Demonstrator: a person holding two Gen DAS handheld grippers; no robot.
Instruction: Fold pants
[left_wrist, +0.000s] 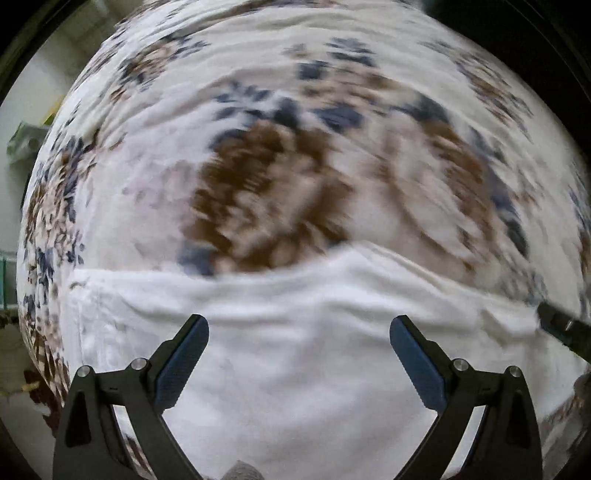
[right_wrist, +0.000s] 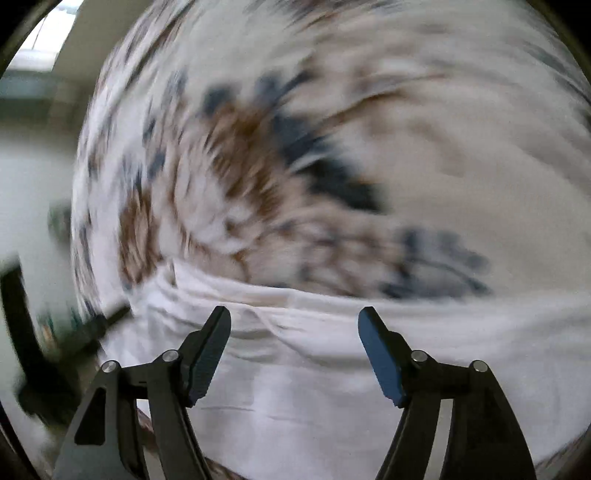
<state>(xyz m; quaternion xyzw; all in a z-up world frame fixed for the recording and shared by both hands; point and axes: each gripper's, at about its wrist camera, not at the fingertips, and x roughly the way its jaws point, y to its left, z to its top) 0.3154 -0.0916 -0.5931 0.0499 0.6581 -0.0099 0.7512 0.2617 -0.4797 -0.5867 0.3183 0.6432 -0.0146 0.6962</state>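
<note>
The fingers (left_wrist: 192, 354) of the left gripper (left_wrist: 299, 325) and of the right gripper (right_wrist: 294, 317) are spread apart, with nothing held between them. Below both, the white pants (left_wrist: 295, 354) are laid on a floral sheet (left_wrist: 266, 177), their long axis running left to right across both views. Which end is the waist cannot be told through the blur.

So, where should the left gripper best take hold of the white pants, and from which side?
Probably the far folded edge of the white pants: it forms a raised ridge against the floral bedsheet. The left gripper is open above it, so come straight down, one finger sliding under.
</note>
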